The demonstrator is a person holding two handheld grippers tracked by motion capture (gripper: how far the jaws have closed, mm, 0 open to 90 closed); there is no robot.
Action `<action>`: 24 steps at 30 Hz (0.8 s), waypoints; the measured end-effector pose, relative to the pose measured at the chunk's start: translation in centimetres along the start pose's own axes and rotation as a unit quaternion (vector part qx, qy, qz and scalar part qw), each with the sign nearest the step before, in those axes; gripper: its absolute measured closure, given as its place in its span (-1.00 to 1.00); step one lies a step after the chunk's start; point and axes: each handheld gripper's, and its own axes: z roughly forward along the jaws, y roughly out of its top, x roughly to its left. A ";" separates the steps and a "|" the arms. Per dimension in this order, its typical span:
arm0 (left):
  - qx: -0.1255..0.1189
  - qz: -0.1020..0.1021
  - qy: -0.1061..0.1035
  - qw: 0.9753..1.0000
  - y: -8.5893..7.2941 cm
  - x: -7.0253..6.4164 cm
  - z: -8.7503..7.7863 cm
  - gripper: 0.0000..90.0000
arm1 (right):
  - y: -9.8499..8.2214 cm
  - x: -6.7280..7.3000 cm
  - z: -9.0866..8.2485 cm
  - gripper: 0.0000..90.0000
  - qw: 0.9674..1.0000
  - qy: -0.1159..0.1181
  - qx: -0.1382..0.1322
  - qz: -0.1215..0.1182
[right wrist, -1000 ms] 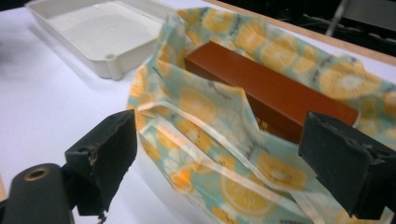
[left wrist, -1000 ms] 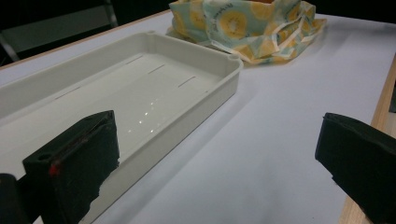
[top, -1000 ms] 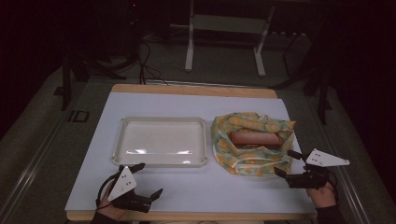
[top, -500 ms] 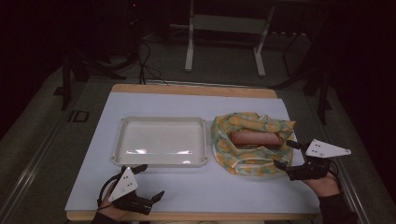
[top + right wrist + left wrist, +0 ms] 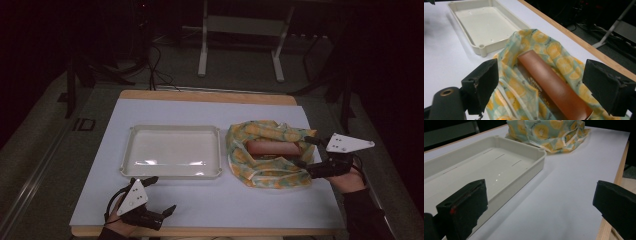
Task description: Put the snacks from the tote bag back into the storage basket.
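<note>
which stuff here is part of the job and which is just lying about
In the job:
- right gripper, open above the cloth
- brown box
- orange-print cloth around it

Lying about:
- empty white tray
- left gripper, open near the table edge

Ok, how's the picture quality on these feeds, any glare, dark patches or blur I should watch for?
High view: dim, the room beyond the table nearly black, a glare streak along the tray floor. Left gripper view: evenly lit, tray and patterned cloth sharp, the near jaws soft. Right gripper view: brown box and cloth clear, jaws slightly blurred, the top left corner smeared with shadow.
</note>
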 end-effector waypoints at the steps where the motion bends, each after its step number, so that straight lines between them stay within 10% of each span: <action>1: 0.001 0.000 0.000 1.000 0.0 0.0 0.0 -1.00 | 0.2 -0.2 0.0 -0.69 1.000 0.004 0.001 -0.001; 24: 0.002 0.002 -0.003 1.000 -0.1 -0.1 0.0 -1.00 | 1.1 -4.6 4.4 -0.48 0.995 0.059 0.069 -0.046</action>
